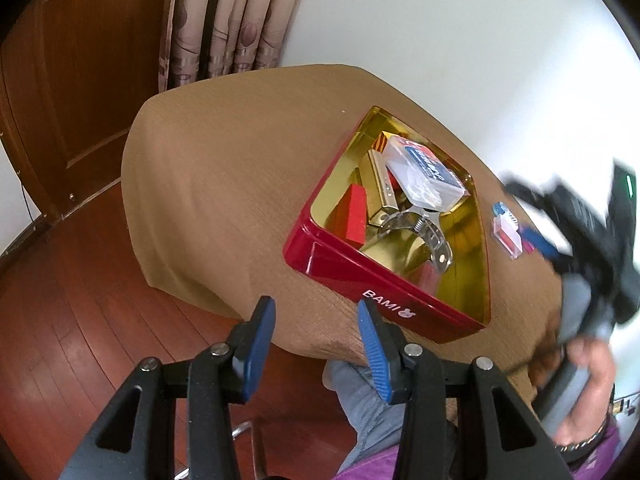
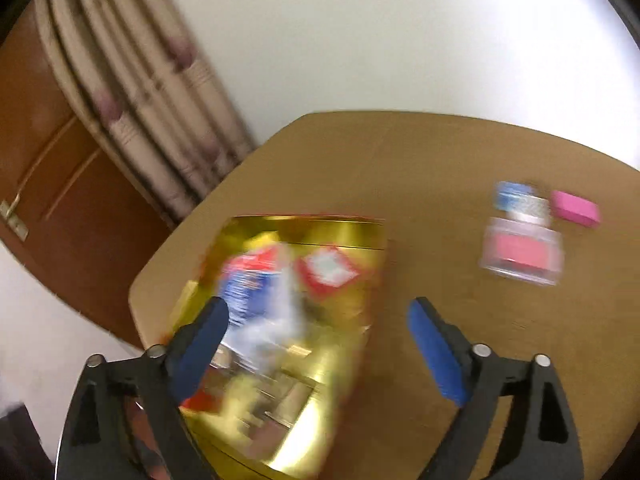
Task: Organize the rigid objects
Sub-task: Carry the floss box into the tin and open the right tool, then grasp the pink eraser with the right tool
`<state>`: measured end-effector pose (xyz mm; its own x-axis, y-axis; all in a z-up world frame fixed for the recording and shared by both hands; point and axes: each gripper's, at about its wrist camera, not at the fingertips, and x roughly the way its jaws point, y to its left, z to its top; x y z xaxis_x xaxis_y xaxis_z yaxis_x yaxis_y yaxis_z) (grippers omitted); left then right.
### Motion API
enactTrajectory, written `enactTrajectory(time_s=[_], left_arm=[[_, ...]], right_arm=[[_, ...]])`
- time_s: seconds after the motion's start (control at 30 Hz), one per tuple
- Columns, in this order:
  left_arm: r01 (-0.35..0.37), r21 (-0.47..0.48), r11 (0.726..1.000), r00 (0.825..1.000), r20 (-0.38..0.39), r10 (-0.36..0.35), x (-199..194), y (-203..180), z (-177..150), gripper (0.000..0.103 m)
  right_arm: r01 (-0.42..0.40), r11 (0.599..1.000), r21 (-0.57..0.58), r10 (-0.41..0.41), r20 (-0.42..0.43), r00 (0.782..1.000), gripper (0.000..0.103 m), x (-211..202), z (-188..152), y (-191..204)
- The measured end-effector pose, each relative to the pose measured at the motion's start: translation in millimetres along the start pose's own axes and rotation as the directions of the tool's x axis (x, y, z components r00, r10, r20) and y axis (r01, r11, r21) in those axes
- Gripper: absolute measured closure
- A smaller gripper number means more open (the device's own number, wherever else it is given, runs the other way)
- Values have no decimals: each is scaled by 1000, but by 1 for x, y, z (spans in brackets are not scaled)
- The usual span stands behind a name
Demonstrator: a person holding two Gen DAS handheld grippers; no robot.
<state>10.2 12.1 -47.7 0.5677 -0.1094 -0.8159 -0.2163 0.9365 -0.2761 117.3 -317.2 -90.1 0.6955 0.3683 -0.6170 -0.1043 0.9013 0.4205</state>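
Observation:
A red tin (image 1: pixel 384 292) with a gold inside stands on the tan tablecloth. It holds a clear plastic box with a red and blue label (image 1: pixel 424 176), a red block (image 1: pixel 354 216), a gold bar (image 1: pixel 376 188) and a clear claw clip (image 1: pixel 420 232). My left gripper (image 1: pixel 316 320) hovers open and empty at the tin's near left corner. My right gripper (image 2: pixel 316 308) is open and empty above the tin's (image 2: pixel 340 228) right edge; the view is blurred. Right of the tin lie a small clear box with a red inside (image 2: pixel 522 250), a blue and white item (image 2: pixel 516 196) and a pink eraser (image 2: pixel 576 208).
The tan cloth (image 1: pixel 224 184) hangs over the table's left and near edges above a wooden floor (image 1: pixel 60 320). A brown door (image 1: pixel 80 80) and curtains (image 1: pixel 236 20) stand behind. A hand (image 1: pixel 588 392) holds the blurred right tool, and a grey trouser knee (image 1: pixel 360 396) shows below.

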Motion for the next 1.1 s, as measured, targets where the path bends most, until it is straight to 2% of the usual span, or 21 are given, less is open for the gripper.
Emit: enactTrajectory(time_s=[0.07,0.13,0.23,0.37,0.47,0.53,0.6,0.67,0.73,0.8,0.9,0.93,1.0,1.03,1.07,1.1], left_arm=[[-6,17,1000,1000,7,6,-2,-3,-1,59],[-18,37,999,1000,15,17,-3,-7,-3,58],[-30,66,997,1000,12,29,-3,-13,-5,58],[4,104,995,999,39,-8,-11,-24,-8,58],[-18,148,989,996,86,6,-21,-38,-10,58],[-19,147,989,996,91,6,-24,-44,-10,58],[5,136,991,997,79,-16,-23,-51,-9,58],[34,133,991,998,43,-40,-18,-63,-7,58],[46,153,987,999,13,-49,-14,-78,-5,58],[51,186,981,999,2,-52,-10,-96,-4,58],[72,246,967,997,-14,-71,-5,-126,-3,58],[85,269,959,996,-25,-81,-2,-139,-3,58],[114,290,950,993,-47,-105,3,-155,-3,57],[136,298,945,990,-66,-122,9,-166,-2,57],[156,304,940,987,-87,-136,15,-175,-2,57],[183,302,936,981,-119,-153,24,-186,-1,57]], right_arm=[[61,998,-19,-61,10,998,12,-12,-16,-33],[112,992,-57,-113,-20,993,12,-20,-32,-72],[171,981,-88,-172,-15,985,12,-37,-38,-122],[210,973,-94,-212,-6,977,13,-39,-7,-167],[237,947,-217,-243,-1,970,13,-25,27,-180],[255,903,-345,-276,-14,961,15,-4,49,-178],[238,874,-424,-284,-47,958,22,12,64,-180],[191,861,-471,-264,-94,960,27,28,82,-182],[174,839,-516,-269,-116,956,27,43,94,-184],[110,847,-520,-234,-178,956,27,55,103,-189],[96,829,-551,-252,-214,944,27,75,109,-194],[69,836,-545,-235,-242,941,28,83,111,-197],[36,843,-537,-222,-286,932,41,93,110,-200],[23,849,-528,-210,-297,931,44,94,111,-200],[6,863,-505,-189,-313,931,54,94,113,-201],[-4,876,-482,-174,-325,929,55,94,113,-203]])
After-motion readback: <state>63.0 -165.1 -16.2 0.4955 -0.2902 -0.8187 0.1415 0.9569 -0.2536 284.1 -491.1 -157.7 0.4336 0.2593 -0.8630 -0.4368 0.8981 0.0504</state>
